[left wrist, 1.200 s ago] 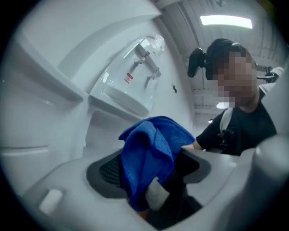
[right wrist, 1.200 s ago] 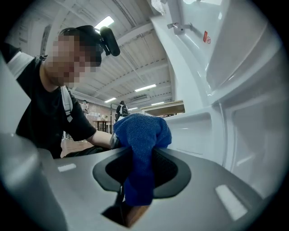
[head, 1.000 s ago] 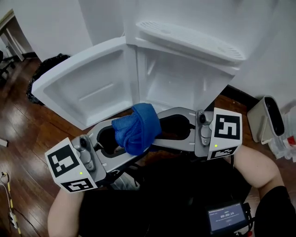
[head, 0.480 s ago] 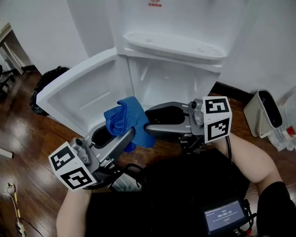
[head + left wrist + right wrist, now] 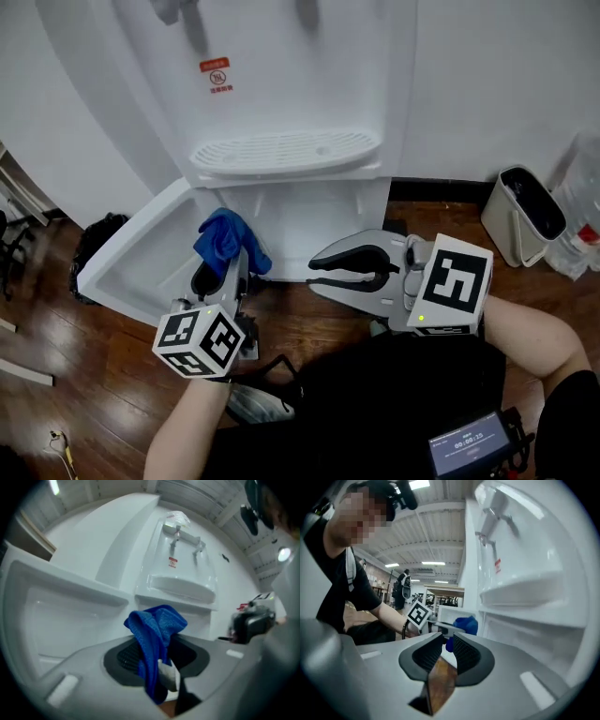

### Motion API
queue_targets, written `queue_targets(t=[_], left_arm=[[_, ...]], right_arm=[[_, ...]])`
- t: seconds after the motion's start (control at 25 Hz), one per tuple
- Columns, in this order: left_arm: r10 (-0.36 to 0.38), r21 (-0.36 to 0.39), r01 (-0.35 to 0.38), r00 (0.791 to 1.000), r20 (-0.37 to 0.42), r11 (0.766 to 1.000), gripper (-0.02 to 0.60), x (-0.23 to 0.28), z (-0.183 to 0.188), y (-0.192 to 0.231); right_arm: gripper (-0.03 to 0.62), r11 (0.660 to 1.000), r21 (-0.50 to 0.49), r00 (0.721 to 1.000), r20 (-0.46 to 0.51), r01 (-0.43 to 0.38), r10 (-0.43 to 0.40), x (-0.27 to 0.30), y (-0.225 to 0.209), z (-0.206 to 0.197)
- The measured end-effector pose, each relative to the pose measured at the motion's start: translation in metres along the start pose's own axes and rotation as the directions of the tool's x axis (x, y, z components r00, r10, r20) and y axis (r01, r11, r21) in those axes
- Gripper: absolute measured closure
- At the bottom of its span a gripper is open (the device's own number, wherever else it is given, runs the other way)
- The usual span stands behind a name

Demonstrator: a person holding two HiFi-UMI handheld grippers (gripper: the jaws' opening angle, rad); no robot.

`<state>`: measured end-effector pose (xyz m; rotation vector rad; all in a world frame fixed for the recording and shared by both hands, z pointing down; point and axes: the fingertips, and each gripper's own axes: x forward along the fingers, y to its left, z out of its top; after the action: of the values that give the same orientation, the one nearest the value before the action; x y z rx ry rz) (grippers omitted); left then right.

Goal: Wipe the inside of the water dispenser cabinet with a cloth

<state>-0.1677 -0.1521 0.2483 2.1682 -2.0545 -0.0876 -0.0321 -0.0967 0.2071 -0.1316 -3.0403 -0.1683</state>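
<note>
The blue cloth point(image 5: 228, 241) is bunched in the tips of the left gripper point(image 5: 228, 269), whose jaws have just closed and now pinch it. It is held up in front of the left edge of the open cabinet point(image 5: 319, 220), about where the door point(image 5: 136, 262) hinges out to the left. The right gripper point(image 5: 323, 273) hangs well apart from it on the right, before the cabinet's lower edge. Its jaws have just been closing and stand a narrow gap apart with nothing between them. Above the opening juts the slotted drip tray point(image 5: 281, 150), with a red label point(image 5: 217, 75) higher on the dispenser's front. A white bin point(image 5: 522, 211) stands to the right on the wooden floor point(image 5: 319, 314) and a black bag point(image 5: 98, 246) lies beyond the door; nothing blocks the opening. A second ago the cloth lay draped across both grippers, which were close together; now only the left one has it, and the head view has tipped up to take in the taps. The left gripper view shows a white tag point(image 5: 169, 674) on the cloth point(image 5: 157, 632) between the pads, which the head view does not. The right gripper view looks past its own jaws point(image 5: 447, 644) at the cloth point(image 5: 464, 624) from the side, just outside the cabinet, with a lit room behind.
</note>
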Motion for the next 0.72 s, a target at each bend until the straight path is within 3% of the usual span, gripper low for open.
queue_targets(t=[0.08,0.16,0.28,0.44,0.64,0.72], left_arm=[[0.083,0.021,-0.084,0.996,0.010,0.996,0.437,0.031,-0.004,0.002],[0.110,0.021,-0.110,0.994,0.017,0.994,0.436,0.061,-0.007,-0.007],[0.143,0.019,-0.143,0.989,0.038,0.989,0.436,0.101,-0.012,-0.016],[0.250,0.048,-0.253,0.966,0.074,0.966,0.436,0.147,-0.012,-0.003],[0.315,0.040,-0.317,0.948,0.044,0.948,0.436,0.197,-0.030,0.006],[0.299,0.052,-0.301,0.953,0.035,0.952,0.436,0.217,-0.037,0.005]], right_arm=[[0.525,0.998,-0.044,0.998,0.047,0.039,-0.037,-0.009,0.000,0.016],[0.526,0.998,-0.061,0.998,0.055,0.023,-0.019,-0.015,0.003,0.018],[0.528,0.988,-0.153,0.999,-0.048,-0.026,0.019,-0.022,0.011,-0.007],[0.531,0.945,-0.302,0.987,-0.140,-0.123,0.084,-0.022,0.027,-0.033],[0.553,0.909,-0.326,0.954,-0.238,-0.258,0.185,-0.026,0.053,-0.069],[0.562,0.893,-0.342,0.942,-0.263,-0.291,0.207,-0.027,0.058,-0.076]])
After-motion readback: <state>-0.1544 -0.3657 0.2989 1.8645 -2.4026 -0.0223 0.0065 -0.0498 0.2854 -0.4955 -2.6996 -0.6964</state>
